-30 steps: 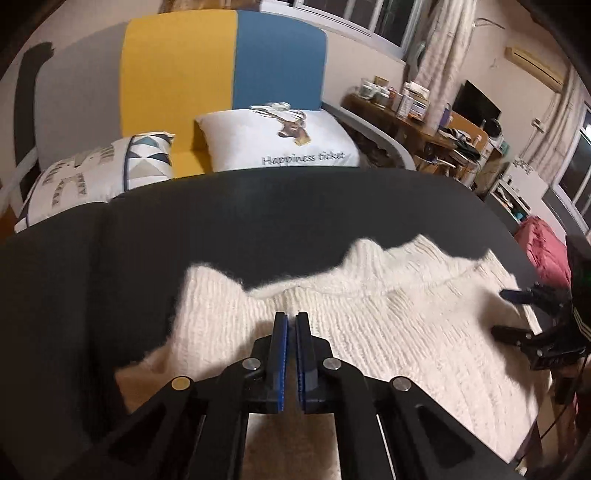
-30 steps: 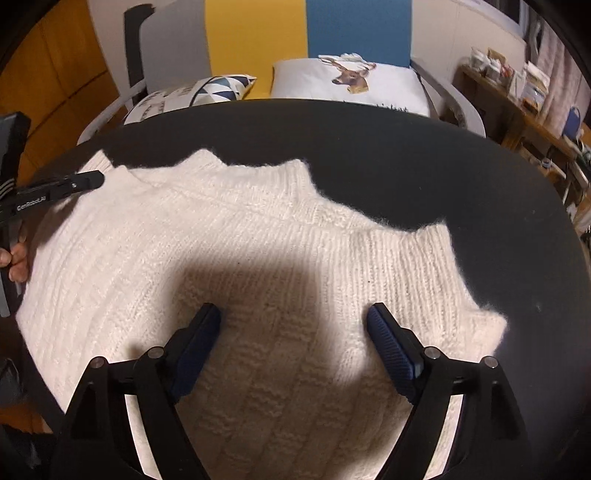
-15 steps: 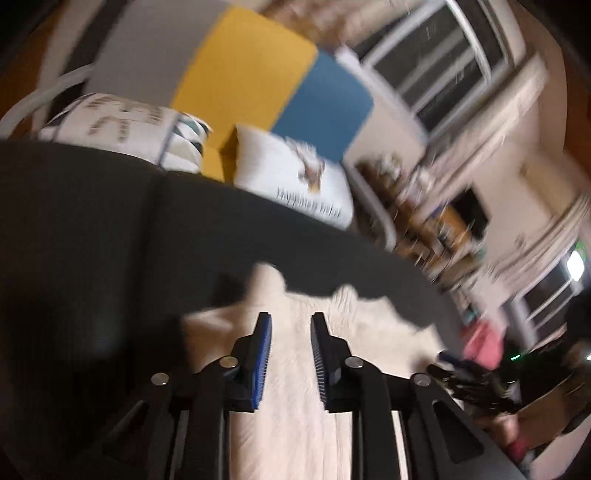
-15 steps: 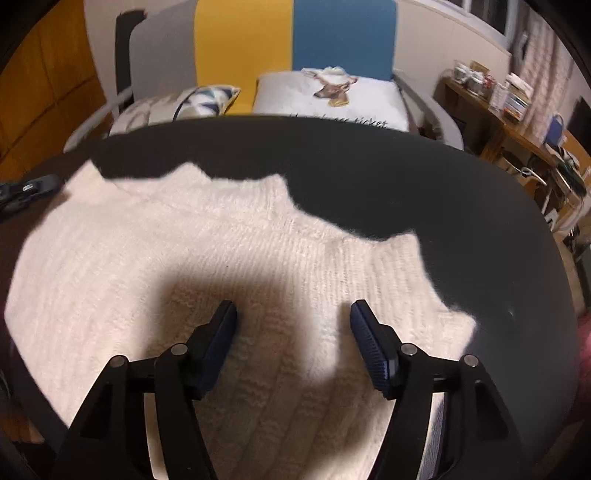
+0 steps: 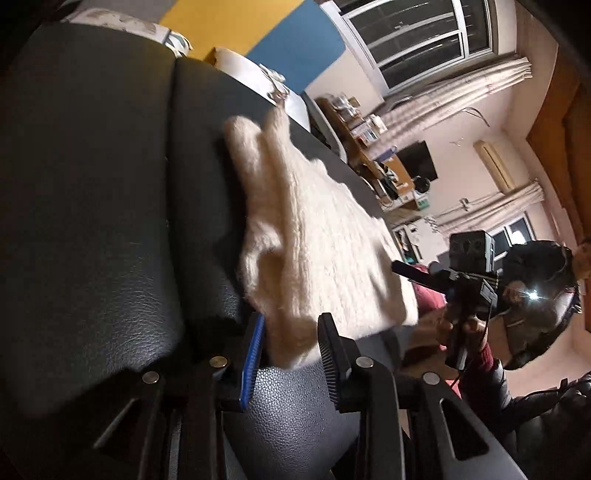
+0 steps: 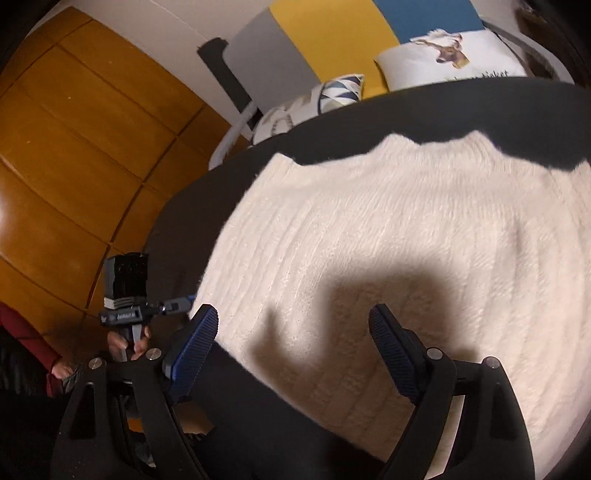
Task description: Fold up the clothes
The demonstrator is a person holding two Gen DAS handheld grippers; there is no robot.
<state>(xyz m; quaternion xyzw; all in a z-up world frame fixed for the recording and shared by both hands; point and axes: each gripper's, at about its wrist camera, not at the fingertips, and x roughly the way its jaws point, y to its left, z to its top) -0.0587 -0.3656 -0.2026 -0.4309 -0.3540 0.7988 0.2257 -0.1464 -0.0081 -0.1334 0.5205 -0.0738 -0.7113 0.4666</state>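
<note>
A cream knitted sweater [image 6: 388,229] lies flat on a black padded surface [image 5: 92,184]. In the left wrist view the sweater [image 5: 314,229] runs away from me, and its near corner sits between the jaws of my left gripper [image 5: 291,332]. Those jaws are opening and the pads do not press on the wool. My right gripper [image 6: 293,317] hovers over the sweater's near left edge, jaws opening wide, nothing held. The right wrist view shows the left gripper [image 6: 177,304] at the sweater's left corner. A hand holds the right gripper [image 5: 410,271] by the sweater's far side.
A sofa with a yellow and blue back [image 6: 351,29] stands behind the surface, with a deer pillow [image 6: 450,55] and a patterned pillow [image 6: 332,92]. Wooden wall panels [image 6: 74,147] are on the left. A cluttered desk [image 5: 369,147] and a window [image 5: 417,40] lie beyond.
My left gripper swung from the sweater's middle to its corner, rolled over, and went from shut to open. My right gripper turned left; its jaws narrowed, then widened.
</note>
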